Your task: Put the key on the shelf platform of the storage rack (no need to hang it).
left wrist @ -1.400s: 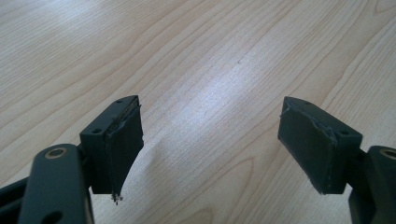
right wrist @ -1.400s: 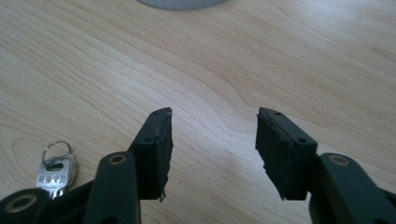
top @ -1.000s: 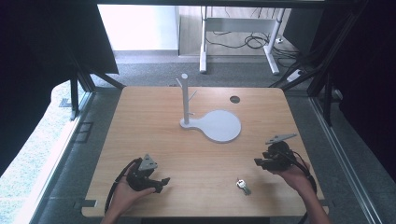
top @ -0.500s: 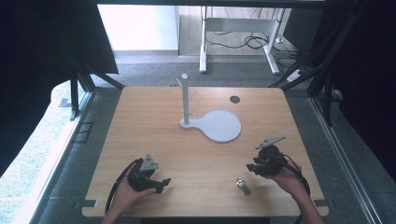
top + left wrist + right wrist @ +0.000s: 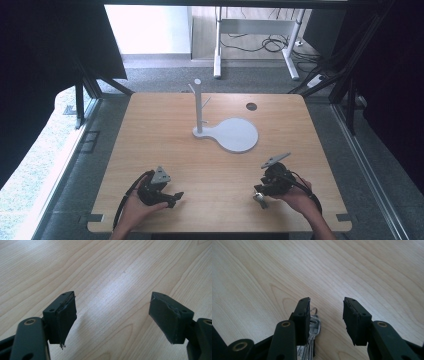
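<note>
A small bunch of silver keys [image 5: 260, 199] on a ring lies flat on the wooden table [image 5: 210, 165] near its front right. My right gripper [image 5: 258, 192] hangs just over the keys, open. In the right gripper view the keys [image 5: 314, 328] lie beside and partly under the left jaw, and the gap of the right gripper [image 5: 326, 302] holds only bare wood. My left gripper [image 5: 173, 196] rests low at the front left, open wide. In its own view the left gripper [image 5: 112, 296] has nothing between its jaws.
A white stand [image 5: 198, 106] with short pegs rises mid-table from a round flat base [image 5: 236, 135]. A dark round hole [image 5: 251, 106] sits in the tabletop at the back right. Desk legs and cables lie on the floor beyond the table.
My right gripper has moved left and toward the front edge, coming down over the keys. The left gripper has stayed where it was.
</note>
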Demonstrator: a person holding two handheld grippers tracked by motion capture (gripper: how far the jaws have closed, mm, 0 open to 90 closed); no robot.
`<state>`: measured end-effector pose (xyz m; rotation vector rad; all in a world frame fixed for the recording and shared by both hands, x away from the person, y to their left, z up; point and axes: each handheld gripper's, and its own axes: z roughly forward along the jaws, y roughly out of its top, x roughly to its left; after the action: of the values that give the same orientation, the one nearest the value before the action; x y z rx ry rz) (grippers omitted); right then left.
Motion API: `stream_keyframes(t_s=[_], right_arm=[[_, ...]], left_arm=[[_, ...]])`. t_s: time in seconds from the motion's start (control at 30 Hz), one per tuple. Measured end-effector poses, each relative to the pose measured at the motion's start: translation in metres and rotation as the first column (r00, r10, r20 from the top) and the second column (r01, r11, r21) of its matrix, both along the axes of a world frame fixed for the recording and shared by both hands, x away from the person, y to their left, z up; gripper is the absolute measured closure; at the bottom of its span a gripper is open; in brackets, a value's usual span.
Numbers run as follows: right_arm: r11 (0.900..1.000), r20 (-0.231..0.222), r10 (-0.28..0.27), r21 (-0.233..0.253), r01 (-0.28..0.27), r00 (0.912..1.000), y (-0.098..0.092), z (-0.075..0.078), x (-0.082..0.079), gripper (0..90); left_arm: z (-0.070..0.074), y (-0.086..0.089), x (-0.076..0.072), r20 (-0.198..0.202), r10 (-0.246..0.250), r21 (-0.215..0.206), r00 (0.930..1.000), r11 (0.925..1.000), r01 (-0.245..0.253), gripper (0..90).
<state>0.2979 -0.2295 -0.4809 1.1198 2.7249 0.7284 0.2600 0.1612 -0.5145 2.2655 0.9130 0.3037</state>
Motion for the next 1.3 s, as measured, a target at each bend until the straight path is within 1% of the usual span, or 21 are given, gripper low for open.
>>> stream_keyframes(t_s=[0.17, 0.27, 0.3, 0.37, 0.4, 0.47, 0.5, 0.53, 0.63, 0.7, 0.77, 0.8, 0.93, 0.97, 1.13, 1.3], right_arm=[[1.000, -0.005, 0.015, -0.005, -0.015, 0.9999, 0.006, -0.002, -0.002, 58.4], [1.000, -0.013, 0.016, -0.014, -0.016, 0.9998, 0.009, -0.003, -0.002, 60.5], [1.000, -0.036, 0.012, -0.014, -0.013, 0.9993, 0.011, -0.005, -0.002, 63.1], [1.000, -0.056, 0.002, -0.011, -0.003, 0.9984, 0.012, -0.006, -0.001, 64.5], [1.000, -0.056, 0.002, -0.011, -0.003, 0.9984, 0.012, -0.006, -0.001, 64.5], [1.000, -0.075, -0.018, -0.011, 0.017, 0.9970, 0.014, -0.008, 0.000, 66.9], [1.000, -0.075, -0.018, -0.011, 0.017, 0.9970, 0.014, -0.008, 0.000, 66.9], [1.000, -0.090, -0.029, -0.014, 0.028, 0.9955, 0.015, -0.009, 0.000, 67.9], [0.999, -0.095, -0.032, -0.023, 0.030, 0.9949, 0.017, -0.010, 0.000, 68.8], [0.999, -0.102, -0.045, -0.036, 0.041, 0.9938, 0.017, -0.011, 0.002, 70.3], [0.998, -0.104, -0.045, -0.037, 0.041, 0.9936, 0.018, -0.012, 0.002, 70.7], [0.998, -0.108, -0.050, -0.046, 0.046, 0.9928, 0.018, -0.013, 0.003, 71.8], [0.997, -0.113, -0.055, -0.053, 0.049, 0.9921, 0.019, -0.014, 0.003, 73.3], [0.996, -0.121, -0.066, -0.062, 0.059, 0.9904, 0.020, -0.016, 0.003, 74.9], [0.996, -0.138, -0.077, -0.061, 0.069, 0.9875, 0.019, -0.016, 0.002, 76.1], [0.996, -0.155, -0.079, -0.062, 0.070, 0.9847, 0.019, -0.017, 0.003, 79.8]], left_arm=[[0.000, 0.000, 0.000, 0.000, -0.001, 0.000, 1.0000, 1.0000, 0.001, 22.4], [0.000, 0.000, 0.000, 0.000, -0.001, 0.000, 1.0000, 1.0000, 0.001, 22.4], [0.000, 0.000, 0.000, 0.000, -0.001, -0.001, 1.0000, 1.0000, 0.001, 22.3], [0.000, 0.000, 0.000, 0.000, -0.001, -0.002, 1.0000, 1.0000, 0.001, 22.4], [0.000, 0.000, 0.000, 0.001, 0.000, -0.003, 1.0000, 1.0000, 0.000, 22.4], [0.000, 0.000, 0.000, 0.001, 0.001, -0.004, 1.0000, 1.0000, -0.001, 22.4], [0.000, 0.000, 0.000, 0.001, 0.001, -0.004, 1.0000, 1.0000, -0.001, 22.4], [0.000, 0.000, 0.000, 0.002, -0.001, -0.004, 1.0000, 1.0000, 0.001, 22.4], [0.001, 0.000, 0.000, 0.003, -0.001, -0.006, 1.0000, 1.0000, 0.001, 22.4], [0.001, 0.001, 0.000, 0.004, -0.001, -0.007, 1.0000, 1.0000, 0.001, 22.4], [0.001, 0.001, 0.000, 0.004, 0.000, -0.007, 1.0000, 1.0000, 0.000, 22.4], [0.002, 0.001, 0.000, 0.004, 0.000, -0.008, 1.0000, 1.0000, 0.000, 22.5], [0.002, 0.001, 0.000, 0.004, 0.000, -0.010, 1.0000, 0.9999, 0.000, 22.5], [0.002, 0.001, 0.000, 0.005, -0.002, -0.012, 1.0000, 0.9999, 0.002, 22.5], [0.002, 0.001, 0.000, 0.004, -0.001, -0.010, 1.0000, 0.9999, 0.001, 22.5], [0.002, 0.001, 0.000, 0.006, -0.003, -0.010, 1.0000, 0.9999, 0.003, 22.5]])
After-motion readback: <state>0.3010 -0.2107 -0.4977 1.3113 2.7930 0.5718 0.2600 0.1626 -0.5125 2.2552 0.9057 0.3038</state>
